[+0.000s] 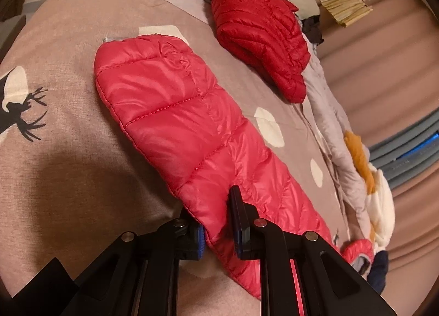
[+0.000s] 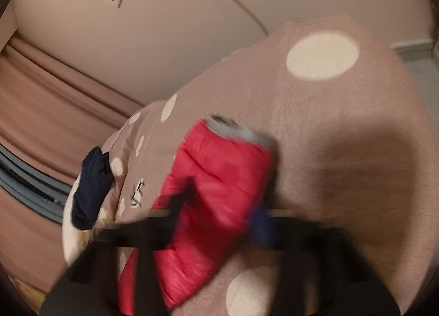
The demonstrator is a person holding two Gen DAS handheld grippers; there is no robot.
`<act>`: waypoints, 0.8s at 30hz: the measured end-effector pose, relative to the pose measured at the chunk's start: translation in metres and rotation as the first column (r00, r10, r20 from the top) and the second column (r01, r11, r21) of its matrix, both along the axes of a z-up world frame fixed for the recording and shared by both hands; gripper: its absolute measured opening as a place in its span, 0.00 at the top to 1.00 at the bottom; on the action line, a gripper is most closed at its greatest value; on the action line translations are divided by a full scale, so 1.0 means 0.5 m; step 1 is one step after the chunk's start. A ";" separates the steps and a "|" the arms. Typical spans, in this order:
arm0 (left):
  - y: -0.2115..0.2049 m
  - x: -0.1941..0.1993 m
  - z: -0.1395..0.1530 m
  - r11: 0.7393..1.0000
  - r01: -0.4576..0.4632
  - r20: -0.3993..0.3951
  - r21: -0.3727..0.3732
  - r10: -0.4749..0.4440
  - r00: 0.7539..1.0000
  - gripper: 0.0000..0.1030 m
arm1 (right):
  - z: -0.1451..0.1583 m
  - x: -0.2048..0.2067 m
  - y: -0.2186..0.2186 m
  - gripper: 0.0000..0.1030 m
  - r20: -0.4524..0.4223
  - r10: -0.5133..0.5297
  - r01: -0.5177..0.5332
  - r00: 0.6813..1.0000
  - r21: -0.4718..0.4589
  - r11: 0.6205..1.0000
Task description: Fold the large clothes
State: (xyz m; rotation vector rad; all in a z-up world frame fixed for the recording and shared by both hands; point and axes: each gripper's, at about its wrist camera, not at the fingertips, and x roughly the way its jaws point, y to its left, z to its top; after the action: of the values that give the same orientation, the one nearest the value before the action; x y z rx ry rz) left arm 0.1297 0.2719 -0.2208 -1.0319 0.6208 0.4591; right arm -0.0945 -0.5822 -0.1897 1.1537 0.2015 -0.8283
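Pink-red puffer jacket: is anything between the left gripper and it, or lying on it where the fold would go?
Nothing visible. The left gripper already straddles the edge of the pink-red puffer jacket. Its upper surface is bare; the folded red jacket lies apart, farther up the bed.

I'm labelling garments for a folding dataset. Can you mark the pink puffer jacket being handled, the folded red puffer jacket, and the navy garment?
pink puffer jacket [image 1: 175, 113]: left wrist view, on a quilted panel.
folded red puffer jacket [image 1: 258, 30]: left wrist view, on its top layer.
navy garment [image 2: 92, 192]: right wrist view, on its middle.
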 end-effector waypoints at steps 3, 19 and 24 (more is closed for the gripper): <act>-0.009 0.001 0.018 0.998 -0.006 -0.008 0.060 0.007 1.000 0.85 | 0.005 -0.004 0.003 0.89 0.004 0.026 -0.026 1.000 -0.034 0.999; -0.107 0.013 0.102 0.923 0.032 -0.030 0.384 -0.022 0.999 0.85 | 0.265 0.266 0.370 0.90 -0.099 0.506 -0.494 0.857 -0.440 0.750; -0.093 0.005 0.097 0.940 0.042 -0.013 0.338 -0.040 0.999 0.85 | 0.309 0.361 0.595 0.90 -0.128 0.719 -0.680 0.683 -0.471 0.562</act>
State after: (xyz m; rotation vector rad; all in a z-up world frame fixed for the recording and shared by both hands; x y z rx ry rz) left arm 0.1324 0.2257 -0.1721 -0.6888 0.5445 0.5128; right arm 0.0859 -0.2848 -0.0350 0.5233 0.3390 -0.0783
